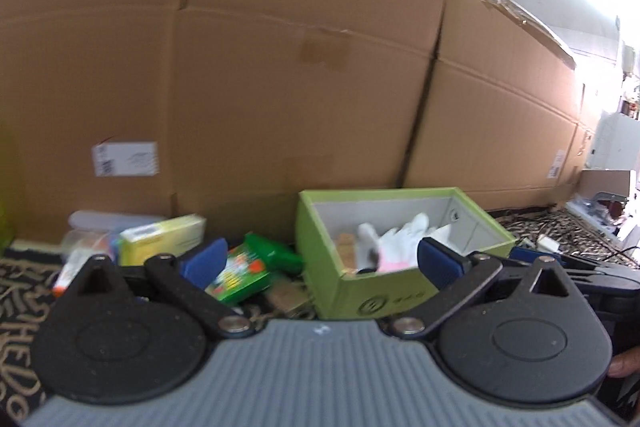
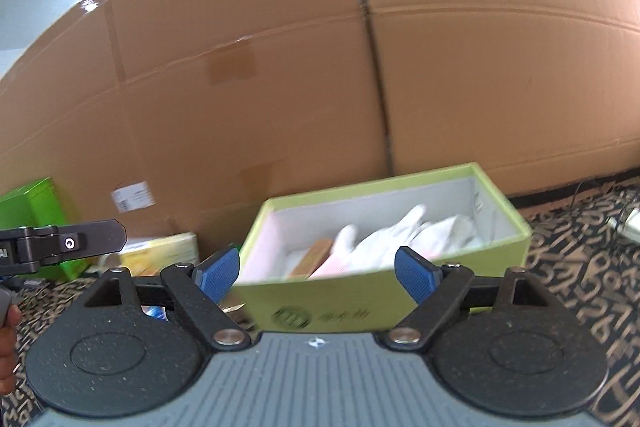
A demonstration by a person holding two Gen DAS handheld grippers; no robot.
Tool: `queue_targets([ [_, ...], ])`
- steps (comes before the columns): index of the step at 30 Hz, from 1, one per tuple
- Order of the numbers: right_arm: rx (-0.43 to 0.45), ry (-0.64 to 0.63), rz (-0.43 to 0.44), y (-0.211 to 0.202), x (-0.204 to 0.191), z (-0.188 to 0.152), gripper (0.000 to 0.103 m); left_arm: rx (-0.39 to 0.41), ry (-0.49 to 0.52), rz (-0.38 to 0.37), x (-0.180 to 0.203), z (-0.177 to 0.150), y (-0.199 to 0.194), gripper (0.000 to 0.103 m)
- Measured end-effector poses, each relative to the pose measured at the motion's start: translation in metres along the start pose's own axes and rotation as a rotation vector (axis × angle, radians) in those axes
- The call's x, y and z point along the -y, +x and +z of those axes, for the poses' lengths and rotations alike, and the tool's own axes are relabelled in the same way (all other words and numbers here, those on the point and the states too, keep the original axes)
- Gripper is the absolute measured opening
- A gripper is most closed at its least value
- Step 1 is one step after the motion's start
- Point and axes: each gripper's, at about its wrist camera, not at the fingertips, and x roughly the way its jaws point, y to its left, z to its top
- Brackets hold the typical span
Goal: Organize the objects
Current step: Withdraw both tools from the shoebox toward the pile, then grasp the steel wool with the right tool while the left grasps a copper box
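Observation:
A lime-green open box (image 1: 400, 293) stands on the patterned floor, holding white gloves (image 1: 404, 235) and a tan block (image 1: 346, 247). My left gripper (image 1: 320, 261) is open and empty, near the box's left front corner, above a green packet (image 1: 244, 273). A yellow box (image 1: 164, 237) and a clear plastic case (image 1: 100, 223) lie to the left. In the right wrist view the same green box (image 2: 360, 301) with gloves (image 2: 400, 237) sits just ahead of my right gripper (image 2: 318, 271), which is open and empty. The yellow box (image 2: 160, 251) lies at the left.
A tall wall of brown cardboard cartons (image 1: 280, 67) stands close behind everything. A bright green box (image 2: 36, 211) sits far left in the right wrist view. A white adapter with a cable (image 1: 548, 243) lies on the black-and-gold patterned mat (image 2: 580, 267) to the right.

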Motion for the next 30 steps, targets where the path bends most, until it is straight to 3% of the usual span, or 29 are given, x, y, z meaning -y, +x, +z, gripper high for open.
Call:
queue_targets([
  [4, -0.031, -0.001, 0.038, 0.0, -0.021, -0.037, 0.088, -0.049, -0.069, 0.069, -0.035, -0.033, -0.012, 0.103],
  [8, -0.119, -0.011, 0.09, 0.015, -0.042, -0.072, 0.088, -0.098, -0.153, 0.147, -0.07, -0.064, -0.017, 0.103],
  [12, -0.196, -0.07, 0.123, 0.03, -0.073, -0.093, 0.088, -0.121, -0.189, 0.179, -0.094, -0.079, -0.021, 0.103],
  [18, -0.175, -0.148, 0.173, 0.055, -0.106, -0.084, 0.088, -0.113, -0.16, 0.17, -0.113, -0.077, -0.021, 0.103],
  [24, -0.21, -0.257, 0.182, 0.101, -0.133, -0.082, 0.084, -0.095, -0.085, 0.161, -0.121, -0.065, -0.012, 0.098],
  [25, -0.221, -0.264, 0.175, 0.107, -0.135, -0.084, 0.079, -0.095, -0.079, 0.158, -0.123, -0.063, -0.008, 0.098],
  [27, -0.252, -0.274, 0.167, 0.115, -0.137, -0.088, 0.054, -0.101, -0.072, 0.151, -0.125, -0.058, 0.001, 0.095],
  [29, -0.266, -0.264, 0.157, 0.113, -0.136, -0.09, 0.042, -0.105, -0.063, 0.135, -0.125, -0.054, 0.011, 0.092],
  [30, -0.265, -0.256, 0.156, 0.11, -0.135, -0.09, 0.041, -0.109, -0.059, 0.127, -0.125, -0.051, 0.017, 0.088],
])
